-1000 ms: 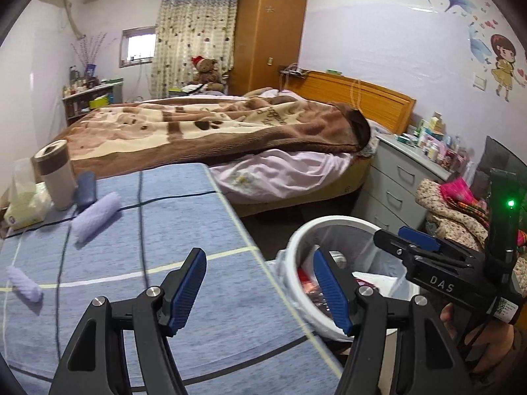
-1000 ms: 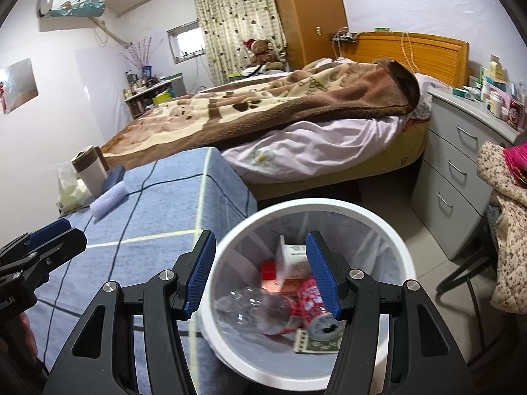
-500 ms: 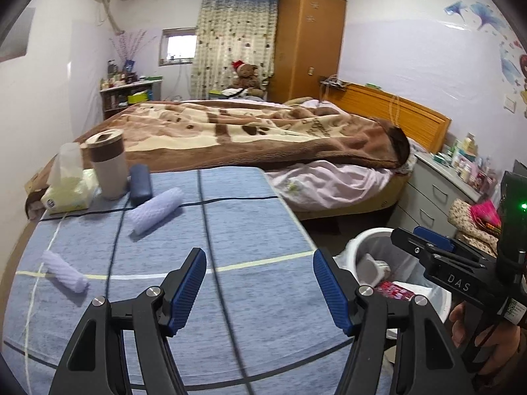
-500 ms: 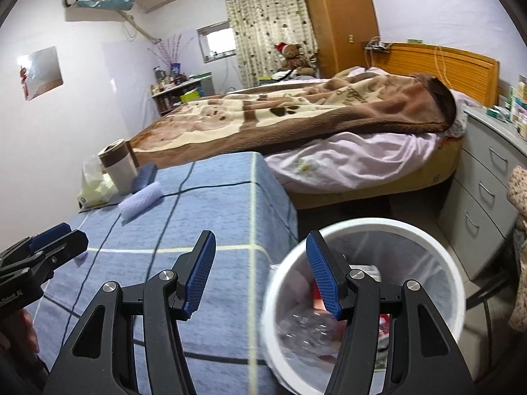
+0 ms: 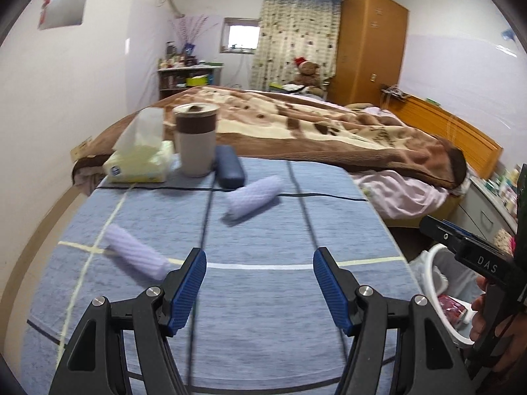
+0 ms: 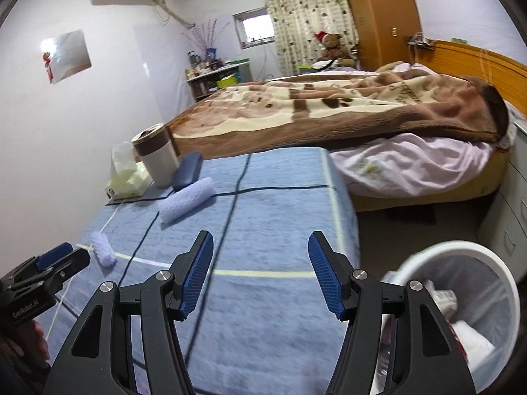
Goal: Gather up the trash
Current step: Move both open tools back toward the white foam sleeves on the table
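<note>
Reaching phase judged in hand: next trash piece being approached over blue-covered surface [image 5: 263,312]. Small lilac roll [image 5: 136,256] seen near left edge, just beside left gripper [image 5: 260,291], jaws half-spread, nothing held. Larger lilac roll [image 5: 253,197] lying mid-surface toward far edge, near cup [image 5: 195,140]. Right gripper [image 6: 260,275] spread, jaws just opened further, nothing between. Trash bin [image 6: 494,263] standing off right edge. Next move judged: jaws to be lowered astride roll, then closed.

"DAS" in white on the right tool [image 5: 441,230], "GenRobot.AI" on the left tool [image 6: 62,256]
</note>
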